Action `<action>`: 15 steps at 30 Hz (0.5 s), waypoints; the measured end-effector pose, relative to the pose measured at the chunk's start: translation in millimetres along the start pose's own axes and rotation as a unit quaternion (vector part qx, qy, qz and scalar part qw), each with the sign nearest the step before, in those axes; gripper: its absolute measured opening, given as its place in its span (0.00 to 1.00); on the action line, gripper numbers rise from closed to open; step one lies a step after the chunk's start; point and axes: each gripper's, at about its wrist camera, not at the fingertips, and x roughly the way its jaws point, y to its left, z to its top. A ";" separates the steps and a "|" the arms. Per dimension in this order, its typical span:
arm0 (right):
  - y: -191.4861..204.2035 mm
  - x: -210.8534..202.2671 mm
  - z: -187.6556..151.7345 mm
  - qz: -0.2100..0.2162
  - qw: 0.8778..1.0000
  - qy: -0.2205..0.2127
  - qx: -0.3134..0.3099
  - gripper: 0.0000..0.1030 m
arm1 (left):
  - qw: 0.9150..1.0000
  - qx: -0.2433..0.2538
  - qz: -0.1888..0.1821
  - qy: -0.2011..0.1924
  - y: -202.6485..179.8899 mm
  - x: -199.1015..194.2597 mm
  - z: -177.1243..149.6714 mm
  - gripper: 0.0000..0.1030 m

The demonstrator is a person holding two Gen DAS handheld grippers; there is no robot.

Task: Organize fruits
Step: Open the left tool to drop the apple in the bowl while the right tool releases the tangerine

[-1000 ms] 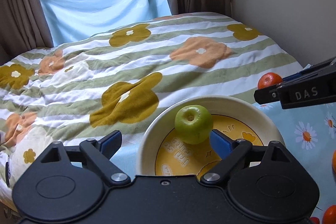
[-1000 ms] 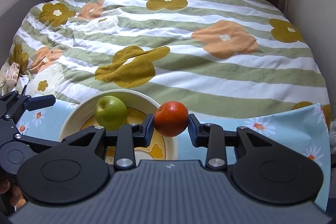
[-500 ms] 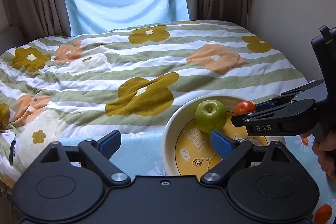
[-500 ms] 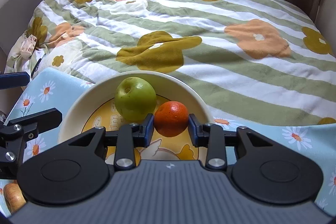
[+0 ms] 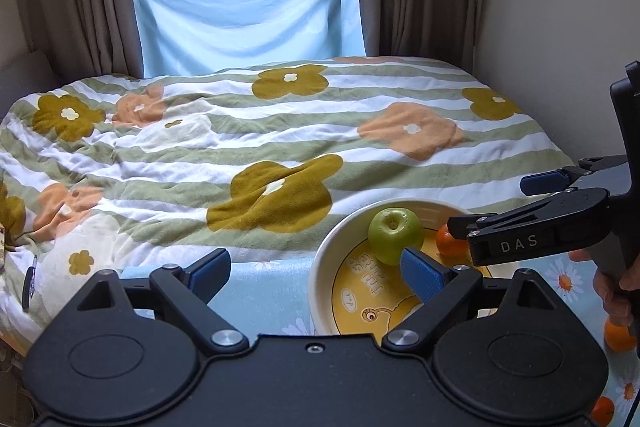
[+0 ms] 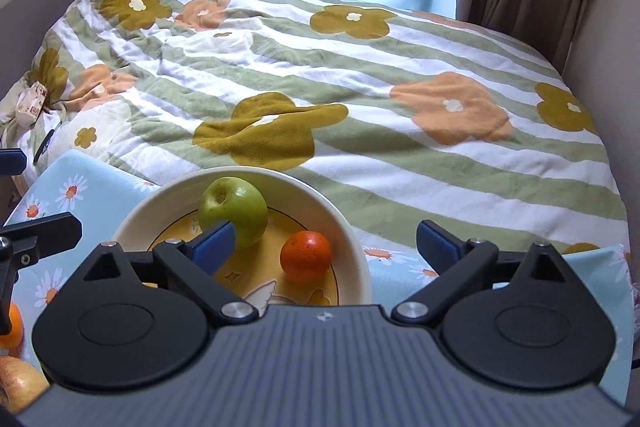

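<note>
Right wrist: green apple [image 6: 234,213] stem-dimple tilted up-left; orange [image 6: 306,257] beside.

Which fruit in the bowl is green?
The apple, at the bowl's far left; the orange fruit beside it is smaller.

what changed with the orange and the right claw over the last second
The right claw carried the orange over the bowl, then opened and let it go; it now lies in the bowl beside the green apple. The apple stayed put, and the left claw stayed open and empty.
</note>
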 end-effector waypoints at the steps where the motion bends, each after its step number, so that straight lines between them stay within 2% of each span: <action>1: -1.4 -5.0 0.0 -0.002 1.000 -0.002 0.002 1.00 | 1.000 0.000 0.002 -0.003 -0.5 -4.1 0.3 0.92; 8: -11.6 -54.6 1.2 -0.010 1.000 -0.015 0.026 1.00 | 1.000 -0.005 0.012 -0.025 -8.2 -42.4 2.0 0.92; 15: -19.7 -120.8 -8.1 -0.016 0.999 -0.039 0.029 1.00 | 0.998 -0.023 0.017 -0.057 -18.8 -99.7 -4.0 0.97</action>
